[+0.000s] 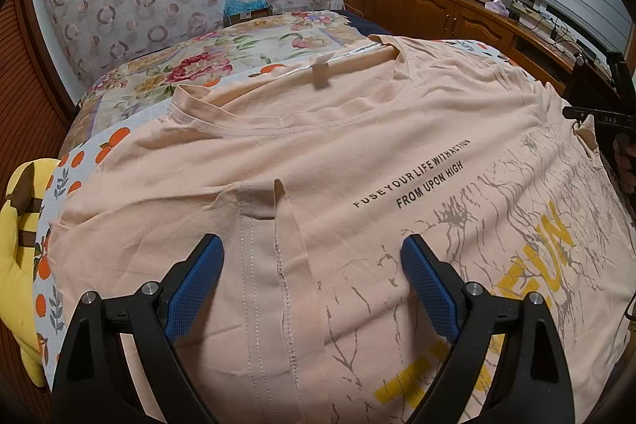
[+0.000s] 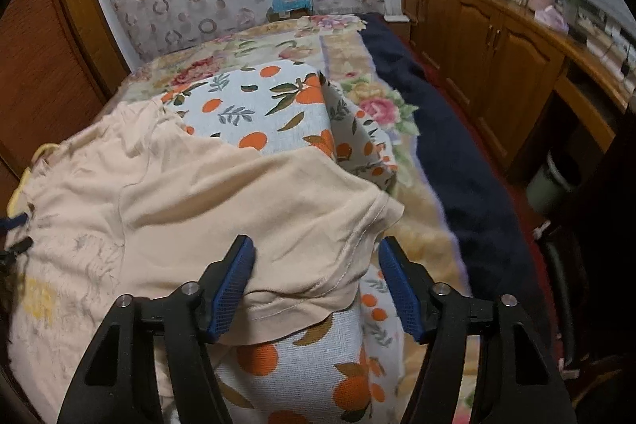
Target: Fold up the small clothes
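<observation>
The peach T-shirt (image 1: 318, 153) lies face up on an orange-print cloth (image 2: 254, 114) spread over the bed (image 2: 397, 114).

**Left tongs (image 1: 312, 273).** The fingers stand wide apart and hold nothing. Between them lies the left sleeve, already turned in over the chest, its stitched hem running away from the tongs. Ahead of the tips is the printed slogan; beyond that, the collar (image 1: 294, 106) with its neck label.

Procedure: the step in hand appears to be the sleeve folds. Leave the left sleeve flat. Do not drag the pads across it, or the crease will likely shift.

**Right tongs (image 2: 316, 275).** The fingers stand apart, astride the right sleeve (image 2: 318, 225). The left pad (image 2: 232, 285) touches the cloth; the right pad is clear of it. No grip is made.

Procedure: close on the hemmed edge, taking one sleeve only, not the printed cloth below. Lift low, carry it toward the chest, match the left fold.

**Not determinable.**
- The shirt's lower hem is cut off behind both tongs.
- The yellow chest print (image 1: 548, 245) is partly out of view.
- The right-wrist view is blurred at its left edge.
- A yellow object (image 1: 20, 225) left of the left tongs cannot be identified.
</observation>
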Motion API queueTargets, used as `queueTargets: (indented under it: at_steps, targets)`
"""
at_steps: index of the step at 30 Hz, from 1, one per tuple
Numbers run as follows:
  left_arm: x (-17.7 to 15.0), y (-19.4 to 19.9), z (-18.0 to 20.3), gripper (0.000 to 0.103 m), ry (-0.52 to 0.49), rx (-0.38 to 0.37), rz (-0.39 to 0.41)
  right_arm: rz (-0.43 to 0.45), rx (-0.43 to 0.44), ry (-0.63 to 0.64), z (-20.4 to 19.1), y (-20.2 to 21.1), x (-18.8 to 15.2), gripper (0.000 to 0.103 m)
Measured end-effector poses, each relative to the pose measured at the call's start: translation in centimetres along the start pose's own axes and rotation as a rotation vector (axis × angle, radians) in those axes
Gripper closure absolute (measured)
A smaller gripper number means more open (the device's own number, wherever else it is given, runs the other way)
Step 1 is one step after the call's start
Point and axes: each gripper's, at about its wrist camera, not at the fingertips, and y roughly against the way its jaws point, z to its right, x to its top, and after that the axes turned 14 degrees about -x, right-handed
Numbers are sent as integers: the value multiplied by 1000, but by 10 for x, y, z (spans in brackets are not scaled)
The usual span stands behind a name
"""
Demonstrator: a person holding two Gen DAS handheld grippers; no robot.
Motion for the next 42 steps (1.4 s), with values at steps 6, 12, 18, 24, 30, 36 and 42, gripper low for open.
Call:
queueTargets:
  at_steps: [6, 12, 18, 24, 30, 36, 42]
  targets:
    - [-1, 0, 2, 11, -2, 1, 0, 22, -6, 36, -5, 1, 2, 56]
    - [-1, 0, 2, 11, -3, 1, 0, 76, -111, 92, -15, 10, -1, 94]
    - [-3, 3, 3, 11, -10, 6, -4, 163, -72, 102, -23, 36, 2, 99]
    - [-2, 30, 2, 11, 8, 11, 73, 259, 47, 190, -66, 73, 14, 99]
    - [-6, 60, 0, 11, 40, 13, 145, 311, 270, 308, -142, 110, 23, 99]
    - [-16, 63, 4, 11, 45, 10, 139, 314, 271, 379, -178, 109, 15, 83]
    - [-22, 65, 9, 11, 43, -3, 146, 244, 222, 359, -168, 100, 9, 83]
